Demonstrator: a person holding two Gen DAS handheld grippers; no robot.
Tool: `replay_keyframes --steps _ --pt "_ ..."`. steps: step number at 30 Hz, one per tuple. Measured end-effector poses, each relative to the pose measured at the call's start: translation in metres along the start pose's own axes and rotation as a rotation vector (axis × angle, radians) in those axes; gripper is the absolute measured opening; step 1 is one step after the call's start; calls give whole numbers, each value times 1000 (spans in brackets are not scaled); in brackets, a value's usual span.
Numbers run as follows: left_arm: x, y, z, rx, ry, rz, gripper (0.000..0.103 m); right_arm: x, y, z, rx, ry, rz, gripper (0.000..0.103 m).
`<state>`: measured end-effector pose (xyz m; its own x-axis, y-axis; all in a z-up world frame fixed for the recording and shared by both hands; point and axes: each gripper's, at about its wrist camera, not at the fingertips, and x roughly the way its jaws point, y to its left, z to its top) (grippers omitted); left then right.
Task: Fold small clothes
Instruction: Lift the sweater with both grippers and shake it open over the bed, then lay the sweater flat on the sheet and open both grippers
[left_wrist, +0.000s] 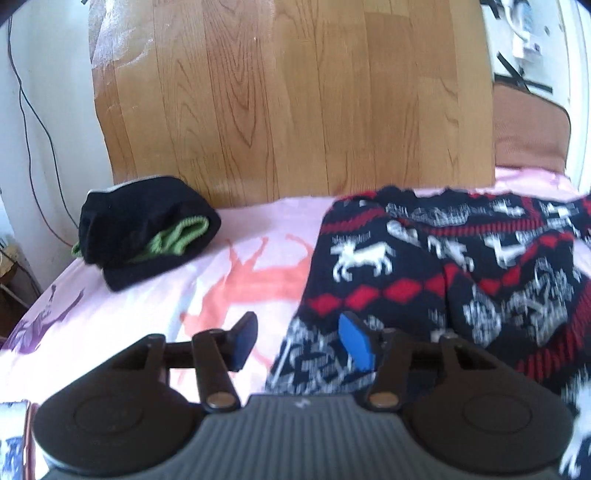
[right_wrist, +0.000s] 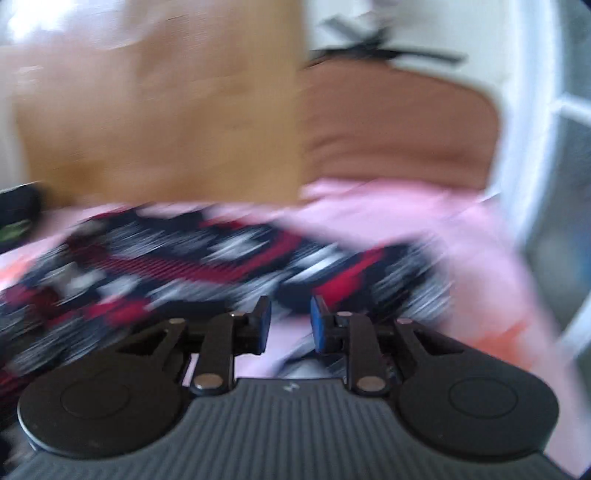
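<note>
While both grippers hang low over the bed, the patterned knit (left_wrist: 443, 266) lies spread across the pink sheet (left_wrist: 147, 295), filling the right half and reaching back towards the headboard (left_wrist: 288, 103) edge. Navy, red and white, reindeer all over it, and it looks soft and thick, with a ridge bunched up through the middle rather than lying flat.

Left gripper (left_wrist: 301, 341): jaws apart, nothing between them, one pad over bare sheet and the other over the knit's left edge. Right gripper (right_wrist: 290, 323): jaws a little apart as well, a narrower gap, and nothing pinched that I can see. That view is badly smeared, so whether the pads brush the fabric I cannot tell. It sits over the knit's near edge towards the right side of the bed.

How will it handle? Light, floppy, no stiffness at all by the look of it. It should drape and sag from wherever it is pinched, and a chunky knit like this gives the pads plenty of bite, so slipping seems unlikely. Best hold, I'd say: the near edge or corners, one gripper on each side, taking a single layer so the fold comes over clean.

Over at the far left corner sits a black bundle (left_wrist: 147, 229) with green trim, well apart from the action.
</note>
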<state>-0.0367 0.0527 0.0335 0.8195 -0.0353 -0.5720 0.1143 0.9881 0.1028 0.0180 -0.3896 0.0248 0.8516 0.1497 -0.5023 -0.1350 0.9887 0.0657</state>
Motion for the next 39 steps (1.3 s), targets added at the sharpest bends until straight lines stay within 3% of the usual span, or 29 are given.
replay_keyframes --steps 2,5,6,7,10,15,19,21,23,25,27,28,31,34,37,39 --pt "-6 1 -6 1 10 -9 52 -1 20 -21 -17 47 70 27" --pt "-11 1 -10 4 7 -8 55 1 34 -41 -15 77 102 32" --pt "-12 1 -10 1 5 -5 56 -2 40 -47 -14 50 93 28" --pt "-12 0 -11 -4 5 -3 56 -4 45 -50 -13 47 101 10" --pt "-15 0 -12 -11 -3 -7 56 -20 47 -47 22 41 137 8" --pt "-21 8 -13 -16 -18 -4 57 -81 25 -50 44 -15 39 8" --pt "-21 19 -14 -42 -17 4 58 -104 7 -78 69 73 -10 3" --pt "-22 24 -14 -56 -15 10 59 -100 4 -87 69 112 -82 8" --pt "-25 31 -15 -70 -13 12 61 -100 -2 -81 110 96 -112 8" --pt "-28 37 -17 -76 -10 19 66 -104 0 -66 129 27 -86 8" --pt "-31 43 -22 -83 2 17 78 -102 14 -50 84 -22 -42 11" --pt "-31 46 -25 -88 12 8 80 -99 23 -43 50 -37 -19 14" --pt "-27 50 -32 -100 66 -14 84 -79 50 -31 -32 -40 69 25" --pt "-18 47 -37 -100 137 -50 85 -55 79 -31 -104 -25 136 27" --pt "-15 36 -41 -65 118 -87 57 -35 97 -36 -133 -6 166 28" --pt "-14 32 -38 -53 97 -108 16 -27 100 -43 -115 13 177 28"
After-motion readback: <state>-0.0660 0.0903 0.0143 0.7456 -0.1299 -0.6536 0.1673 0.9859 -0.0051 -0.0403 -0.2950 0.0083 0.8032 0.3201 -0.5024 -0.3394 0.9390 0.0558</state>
